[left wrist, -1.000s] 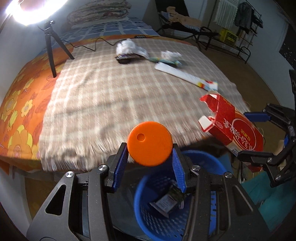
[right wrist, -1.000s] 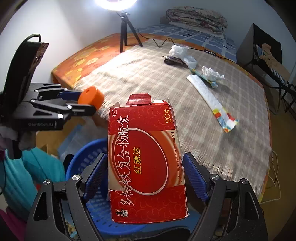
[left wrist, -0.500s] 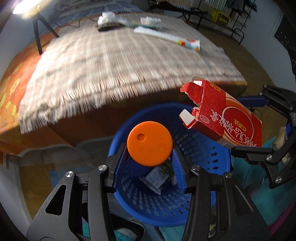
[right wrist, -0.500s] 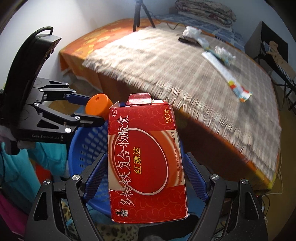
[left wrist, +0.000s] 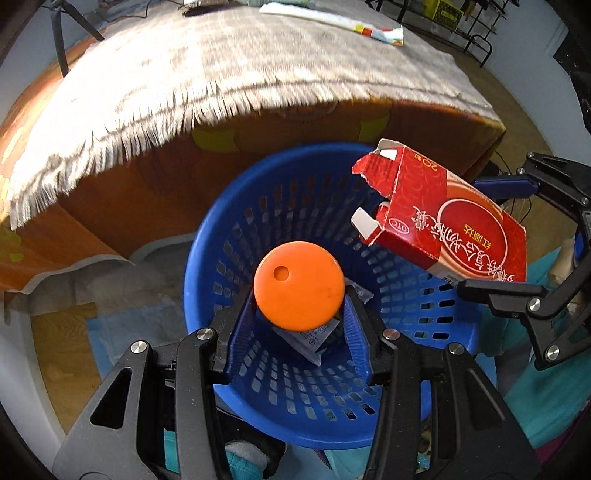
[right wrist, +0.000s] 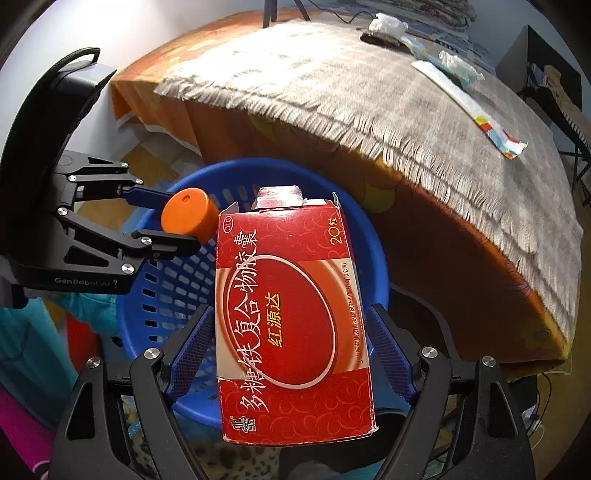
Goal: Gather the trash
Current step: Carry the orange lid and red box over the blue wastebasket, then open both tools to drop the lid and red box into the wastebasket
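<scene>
So we're roughly mid-task here. Both hands are loaded and sitting right over the blue basket (left wrist: 436, 325), which stands on the floor at the foot of the bed (left wrist: 110, 192).

The left gripper (left wrist: 299, 321) is clamped on an orange cap (left wrist: 298, 285), 1 pad on each side of it, and it hangs pretty much over the middle of the basket. The right gripper (right wrist: 291, 350) has its fingers (right wrist: 388, 350) spread wide but pressed on both long sides of a red box (right wrist: 291, 314) with its top flap torn open. In the left view that box (left wrist: 454, 229) is over the basket's far-right rim, tilted, maybe not fully over the opening.

Done so far, as far as I can see: at least 1 small wrapper (left wrist: 314, 341) lies at the bottom of the basket already.

Left to do: drop these 2, obviously. Then there's more up on the blanket (right wrist: 369, 96): a long white strip with a coloured end (right wrist: 469, 103), some crumpled white stuff (right wrist: 458, 62), another crumpled white wad (right wrist: 388, 26) and something dark (right wrist: 380, 38) beside it that I can't make out. So I'd guess at least another trip or 2 back to the bed.
</scene>
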`<state>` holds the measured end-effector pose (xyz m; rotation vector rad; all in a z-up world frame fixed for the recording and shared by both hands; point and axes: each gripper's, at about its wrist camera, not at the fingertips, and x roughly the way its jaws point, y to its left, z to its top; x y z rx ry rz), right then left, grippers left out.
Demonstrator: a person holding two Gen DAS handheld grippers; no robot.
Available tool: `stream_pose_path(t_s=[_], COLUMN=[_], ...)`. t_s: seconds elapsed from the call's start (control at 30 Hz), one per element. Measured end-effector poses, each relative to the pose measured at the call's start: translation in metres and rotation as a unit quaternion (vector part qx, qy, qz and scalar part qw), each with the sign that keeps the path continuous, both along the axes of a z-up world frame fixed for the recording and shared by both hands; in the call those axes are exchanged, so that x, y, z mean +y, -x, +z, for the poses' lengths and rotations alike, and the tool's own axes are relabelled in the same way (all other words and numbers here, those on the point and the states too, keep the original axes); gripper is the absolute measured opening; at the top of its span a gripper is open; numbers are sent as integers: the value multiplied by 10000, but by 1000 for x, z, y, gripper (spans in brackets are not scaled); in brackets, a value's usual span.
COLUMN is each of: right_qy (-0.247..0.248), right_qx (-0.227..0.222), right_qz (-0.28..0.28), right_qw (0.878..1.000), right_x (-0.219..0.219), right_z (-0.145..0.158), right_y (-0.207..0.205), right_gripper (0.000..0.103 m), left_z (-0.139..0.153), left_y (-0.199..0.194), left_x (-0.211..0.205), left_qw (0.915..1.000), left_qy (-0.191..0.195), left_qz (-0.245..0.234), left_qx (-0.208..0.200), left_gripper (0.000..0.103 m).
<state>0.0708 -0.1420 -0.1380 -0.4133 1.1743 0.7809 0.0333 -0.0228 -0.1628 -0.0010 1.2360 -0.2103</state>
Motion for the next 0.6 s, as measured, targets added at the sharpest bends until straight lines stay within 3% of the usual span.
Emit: stream_pose_path(t_s=[0.43, 0.53, 0.6], right_qy=[41, 46, 9], right_qx=[312, 360, 407], right_qz=[-56, -136, -185], right_qw=[9995, 9993, 9990], right_x=[10, 4, 2], right_z=[-20, -23, -24], right_y=[-7, -12, -13], right_gripper=[84, 84, 84], left_z=[-20, -23, -22], left_y=[-7, -9, -10], left_x=[-4, -3, 0], left_qw=[9998, 9997, 9998], left_qy=[-27, -12, -10], left_qz=[-14, 30, 57], left_qx=[215, 221, 186], left_gripper=[48, 64, 65])
